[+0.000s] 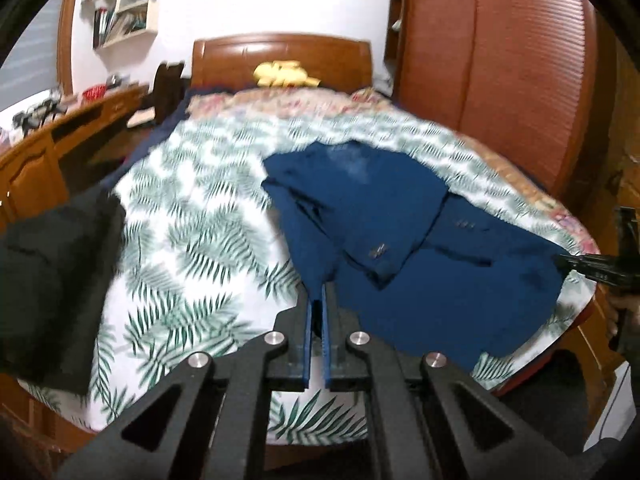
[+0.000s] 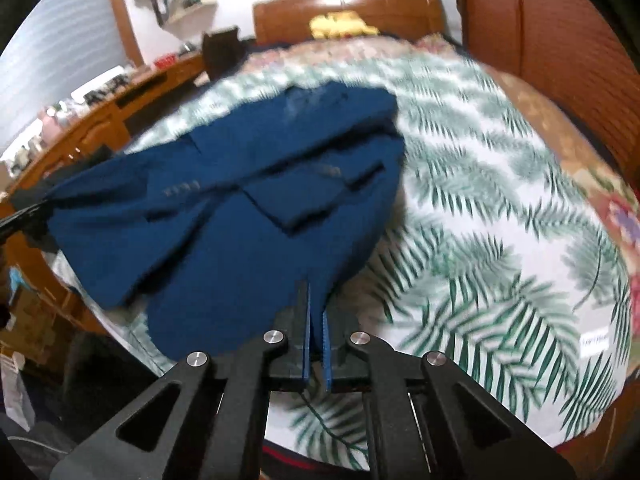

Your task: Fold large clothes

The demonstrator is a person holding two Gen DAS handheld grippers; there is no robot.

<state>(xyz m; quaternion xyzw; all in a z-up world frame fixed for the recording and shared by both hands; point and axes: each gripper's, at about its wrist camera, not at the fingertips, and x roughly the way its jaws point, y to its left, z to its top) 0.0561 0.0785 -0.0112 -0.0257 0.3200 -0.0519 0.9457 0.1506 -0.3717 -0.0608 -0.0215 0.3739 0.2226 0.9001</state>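
A dark blue jacket [image 1: 400, 232] [image 2: 248, 200] with cuff buttons lies partly folded on a bed with a palm-leaf sheet [image 1: 192, 216] [image 2: 500, 220]. My left gripper [image 1: 319, 286] is shut on the jacket's near left hem corner, and the cloth rises to its tips. My right gripper [image 2: 315, 284] is shut on the near right hem corner. In the left wrist view the right gripper [image 1: 564, 262] shows at the right edge, pinching the hem. In the right wrist view the left gripper [image 2: 38, 210] shows at the left edge, holding the cloth.
A black garment [image 1: 52, 280] lies on the bed's left side. A wooden headboard [image 1: 280, 56] with a yellow item [image 1: 284, 74] stands at the far end. A wooden desk [image 1: 60, 140] runs along the left; a reddish wardrobe [image 1: 500, 60] stands at the right.
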